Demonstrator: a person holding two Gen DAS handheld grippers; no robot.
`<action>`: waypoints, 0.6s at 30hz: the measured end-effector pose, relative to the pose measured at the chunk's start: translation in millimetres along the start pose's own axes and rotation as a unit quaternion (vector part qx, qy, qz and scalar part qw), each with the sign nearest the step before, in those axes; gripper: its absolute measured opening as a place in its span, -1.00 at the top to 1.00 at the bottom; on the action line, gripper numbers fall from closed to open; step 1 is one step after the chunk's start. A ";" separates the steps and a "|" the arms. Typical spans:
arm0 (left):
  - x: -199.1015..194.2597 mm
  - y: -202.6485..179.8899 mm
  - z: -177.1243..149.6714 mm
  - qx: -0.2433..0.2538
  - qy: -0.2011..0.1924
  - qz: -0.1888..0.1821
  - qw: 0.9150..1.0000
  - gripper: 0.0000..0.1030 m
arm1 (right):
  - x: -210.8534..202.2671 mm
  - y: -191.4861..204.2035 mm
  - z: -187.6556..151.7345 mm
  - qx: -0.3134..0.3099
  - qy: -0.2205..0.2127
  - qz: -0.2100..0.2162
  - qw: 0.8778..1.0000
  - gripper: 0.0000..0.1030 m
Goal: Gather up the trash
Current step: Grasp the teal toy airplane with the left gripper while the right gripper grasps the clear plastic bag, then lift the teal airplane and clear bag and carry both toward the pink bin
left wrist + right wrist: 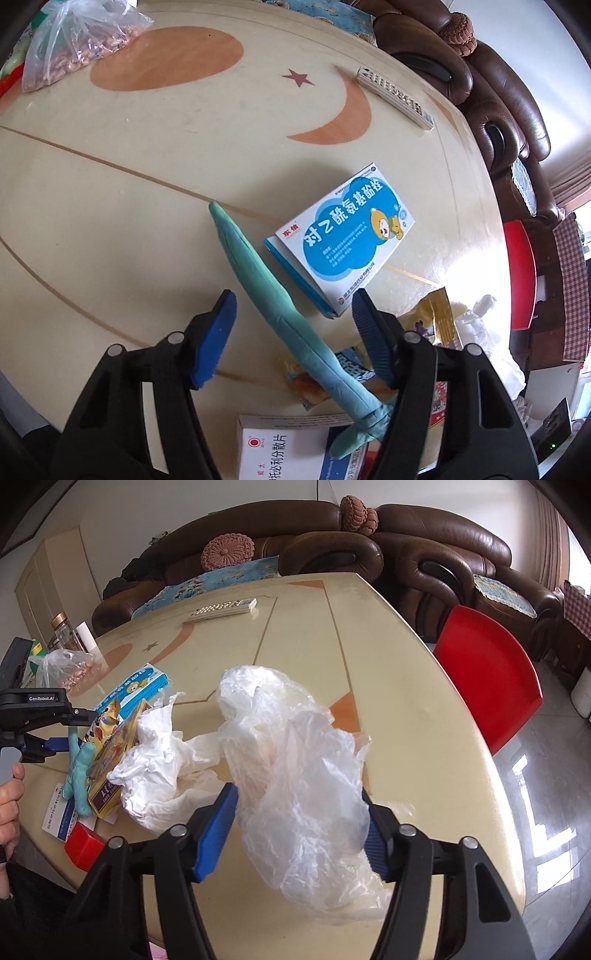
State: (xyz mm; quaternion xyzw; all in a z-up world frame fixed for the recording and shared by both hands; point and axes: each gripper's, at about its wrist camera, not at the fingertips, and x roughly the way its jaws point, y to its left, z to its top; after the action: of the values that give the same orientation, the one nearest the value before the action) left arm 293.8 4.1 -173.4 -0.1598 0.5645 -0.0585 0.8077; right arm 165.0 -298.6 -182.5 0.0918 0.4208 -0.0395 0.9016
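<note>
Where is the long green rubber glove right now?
The long green rubber glove lies on the cream table, between the left gripper's open blue fingers, beside the blue-and-white medicine box. In the right wrist view it's far left.

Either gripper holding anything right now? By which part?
Right gripper: fingers on the clear plastic bag, at its near crumpled end. Left gripper: teal glove between the fingers, no contact, not held.

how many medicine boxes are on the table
2 that I can tell: a blue-and-white box beyond the green glove, and a white box at the near edge under its cuff. The litter may hide more.
</note>
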 end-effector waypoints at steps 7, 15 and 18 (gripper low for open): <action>-0.7 -1.7 -1.2 0.007 0.002 -0.010 1.000 0.18 | -0.6 6.5 -0.2 -0.018 -0.004 -0.023 1.000 0.28; -6.2 -6.1 -5.1 0.022 -0.005 -0.005 1.000 0.49 | -3.7 -4.7 2.0 0.009 -0.009 -0.026 1.000 0.33; -7.2 -5.6 -5.2 0.021 -0.005 -0.004 1.000 0.50 | -4.7 -5.5 2.6 0.012 -0.012 -0.028 0.999 0.33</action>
State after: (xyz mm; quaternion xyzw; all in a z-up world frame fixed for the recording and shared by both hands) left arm 286.9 -0.2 -166.8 -0.1458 0.5584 -0.0728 0.8134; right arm 163.1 -304.5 -178.0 0.0901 0.4118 -0.0714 0.9040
